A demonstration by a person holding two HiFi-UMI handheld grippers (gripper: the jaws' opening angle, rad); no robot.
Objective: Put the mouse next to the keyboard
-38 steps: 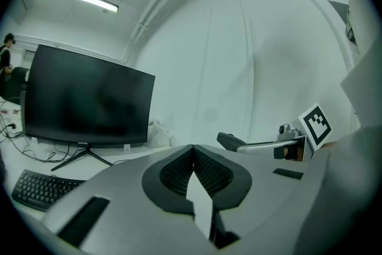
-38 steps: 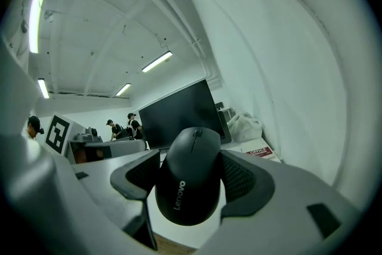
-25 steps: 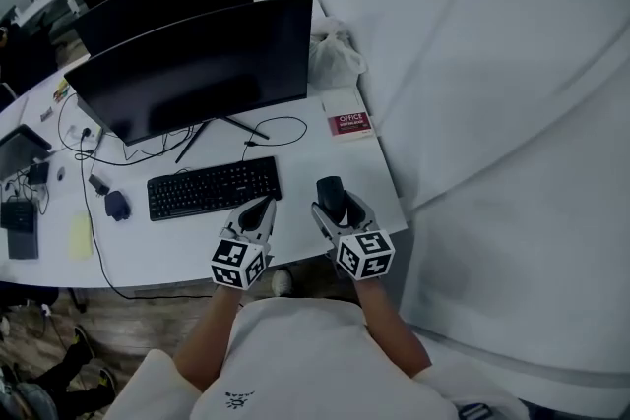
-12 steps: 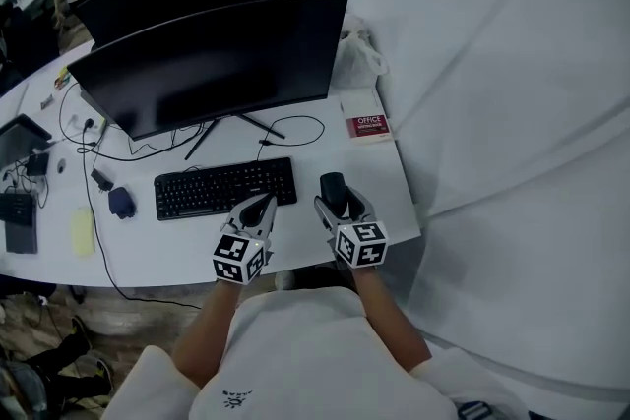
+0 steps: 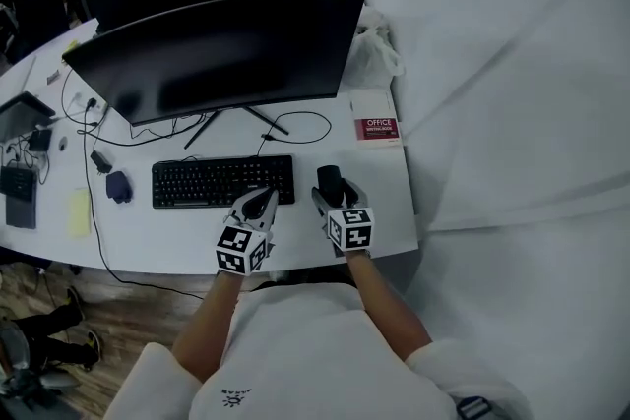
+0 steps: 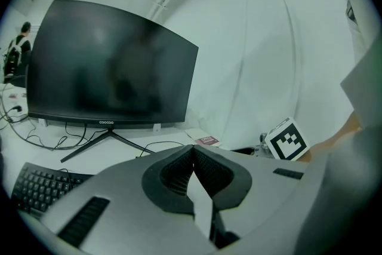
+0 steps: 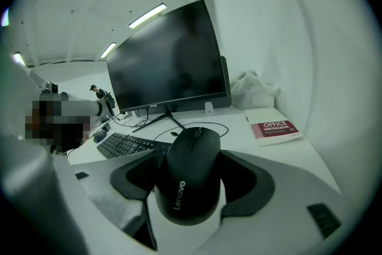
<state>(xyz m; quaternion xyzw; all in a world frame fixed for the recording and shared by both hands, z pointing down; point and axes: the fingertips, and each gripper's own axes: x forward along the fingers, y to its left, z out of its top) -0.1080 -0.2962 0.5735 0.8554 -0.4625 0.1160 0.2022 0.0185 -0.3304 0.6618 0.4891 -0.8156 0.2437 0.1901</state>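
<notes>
A black Lenovo mouse (image 7: 190,173) sits between the jaws of my right gripper (image 7: 191,188), which is shut on its sides. In the head view the mouse (image 5: 330,182) is just right of the black keyboard (image 5: 223,181), a small gap away from its right end. Whether the mouse rests on the white desk (image 5: 384,202) I cannot tell. My left gripper (image 5: 258,205) hovers at the keyboard's front right corner. Its jaws (image 6: 192,164) are shut with nothing between them.
A large dark monitor (image 5: 212,54) stands behind the keyboard, its cable (image 5: 295,128) looping on the desk. A red-and-white book (image 5: 377,129) and a white bag (image 5: 379,59) lie at the back right. Another dark mouse (image 5: 118,186) sits left of the keyboard. The desk's right edge is close.
The right gripper with the mouse has come slightly nearer the keyboard's right end. The head view has shifted a little. Both grippers stay shut.
</notes>
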